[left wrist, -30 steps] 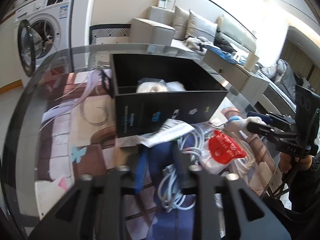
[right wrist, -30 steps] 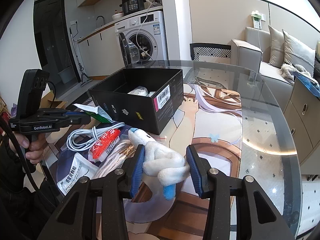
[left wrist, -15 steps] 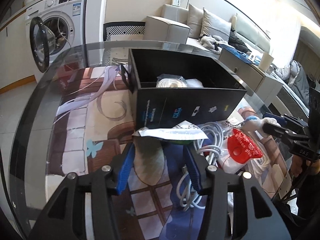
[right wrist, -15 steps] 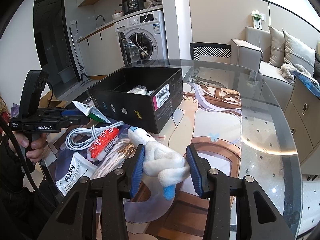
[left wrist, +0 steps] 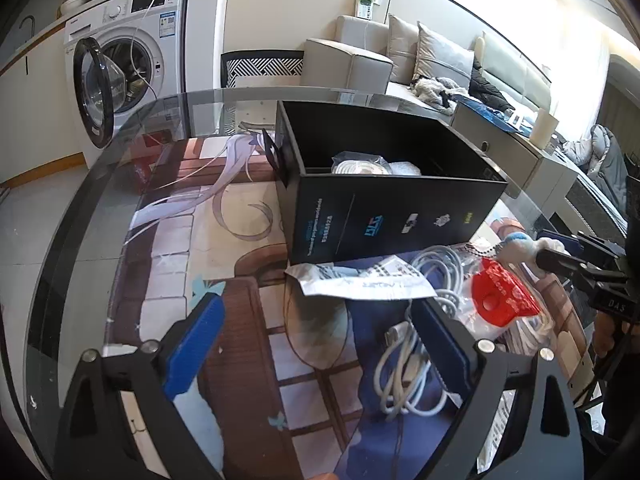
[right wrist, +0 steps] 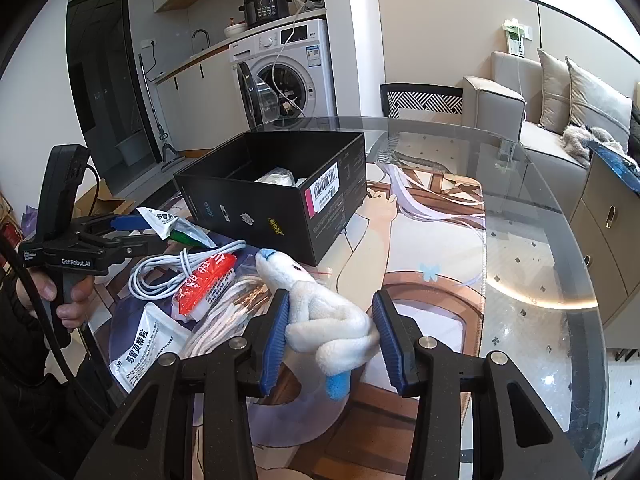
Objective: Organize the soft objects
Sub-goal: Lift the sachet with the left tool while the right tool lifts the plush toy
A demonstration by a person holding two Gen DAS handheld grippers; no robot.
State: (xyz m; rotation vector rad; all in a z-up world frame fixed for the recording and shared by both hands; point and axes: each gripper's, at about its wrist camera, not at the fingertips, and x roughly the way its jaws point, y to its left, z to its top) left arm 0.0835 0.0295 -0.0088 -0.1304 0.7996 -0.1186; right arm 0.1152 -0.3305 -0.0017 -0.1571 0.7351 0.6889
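The white plush toy (right wrist: 326, 316), light, soft and compressible, is clamped at mid-body by the right hand-held gripper (right wrist: 330, 338) just above the table (right wrist: 532, 320), near the black box (right wrist: 272, 184); a firm central hold is advised. The left hand-held gripper (left wrist: 316, 344), jaws just opened wide, holds nothing, the foil sachet (left wrist: 360, 280) lying beyond its pads. "GenRobot.AI" is legible on the left tool; sachet print is Chinese.

- The box (left wrist: 384, 216): its near wall hides most of what lies inside; only the tops of white packets (left wrist: 362, 166) show.
- The cable (left wrist: 404, 364): partly covered by a sachet (left wrist: 360, 280).
- The person: only a hand (right wrist: 66, 300) and dark sleeve show, cut off by the left edge.
- Box-side print: too small to read.
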